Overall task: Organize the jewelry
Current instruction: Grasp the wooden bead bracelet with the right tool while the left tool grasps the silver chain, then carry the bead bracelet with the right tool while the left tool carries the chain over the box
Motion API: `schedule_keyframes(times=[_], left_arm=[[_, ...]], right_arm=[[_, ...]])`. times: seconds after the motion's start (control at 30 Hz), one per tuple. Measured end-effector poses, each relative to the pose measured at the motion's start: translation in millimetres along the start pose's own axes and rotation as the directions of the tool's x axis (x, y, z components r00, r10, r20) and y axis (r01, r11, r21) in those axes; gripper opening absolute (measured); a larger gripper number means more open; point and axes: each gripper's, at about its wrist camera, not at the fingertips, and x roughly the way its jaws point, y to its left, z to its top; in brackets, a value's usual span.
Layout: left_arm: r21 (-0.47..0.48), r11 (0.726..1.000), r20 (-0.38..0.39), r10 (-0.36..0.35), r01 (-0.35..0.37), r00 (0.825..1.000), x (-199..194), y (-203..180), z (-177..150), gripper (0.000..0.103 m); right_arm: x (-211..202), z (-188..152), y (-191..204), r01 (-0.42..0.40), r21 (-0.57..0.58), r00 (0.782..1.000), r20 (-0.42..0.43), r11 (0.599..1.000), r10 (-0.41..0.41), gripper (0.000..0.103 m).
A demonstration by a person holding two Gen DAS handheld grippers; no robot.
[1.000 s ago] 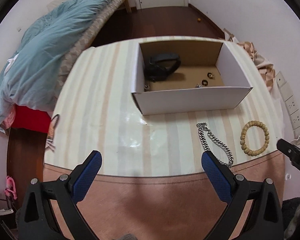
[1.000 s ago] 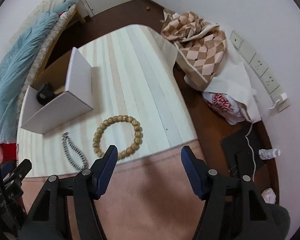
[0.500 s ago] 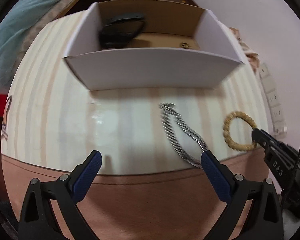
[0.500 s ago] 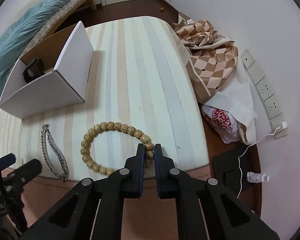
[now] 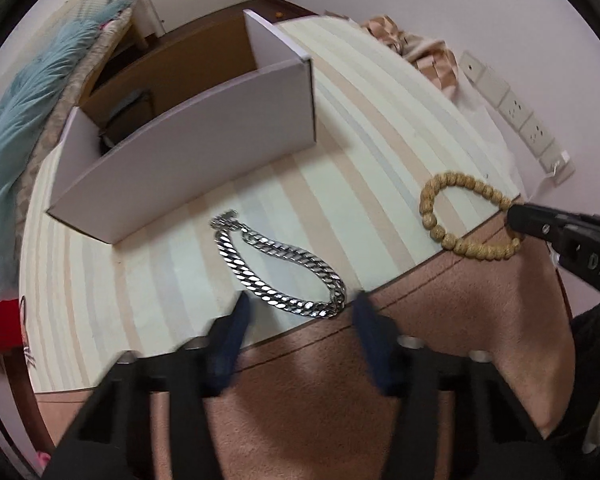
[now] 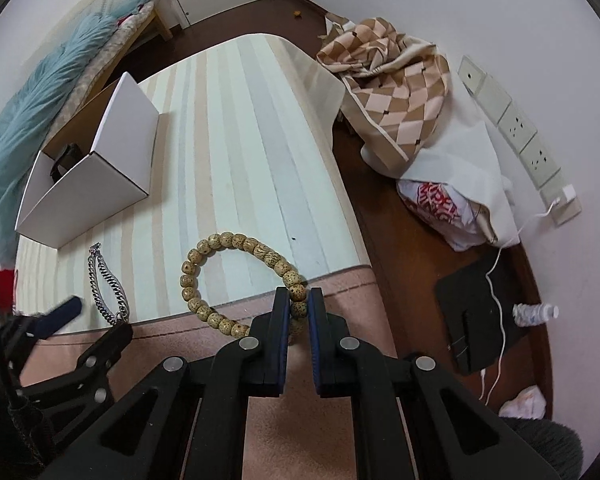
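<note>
I count one bead bracelet (image 6: 236, 280), one silver chain (image 5: 278, 270) and one open box (image 5: 188, 152) on the striped table (image 6: 240, 140). My right gripper (image 6: 298, 308) is clamped on the bracelet's near beads, right at the table's front edge. My left gripper (image 5: 300, 312) is closing, blurred, its fingers either side of the chain's near end without pressing it yet. The chain lies between box and front edge. Right of the box the tabletop is bare to the far edge.
</note>
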Motion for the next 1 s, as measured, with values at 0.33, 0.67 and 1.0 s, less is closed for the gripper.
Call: schedule_keyframes(times=[0.33,0.67,1.0], left_arm=[[-0.016,0.999,0.018,-0.031,0.032,0.999,-3,7,2,0.005],[-0.127,0.987,0.063,-0.086,0.093,0.994,-38,50,-11,0.002],[-0.213,0.961,0.164,-0.142,0.176,0.976,-94,97,-6,0.002]], right_arm=[[-2,1,6,-0.03,-0.001,1.0,0.003,1.0,0.03,0.01],[-19,3,21,-0.092,-0.013,0.995,0.027,0.996,0.093,0.01],[-51,13,46,-0.203,-0.03,0.976,0.069,0.979,0.205,0.01]])
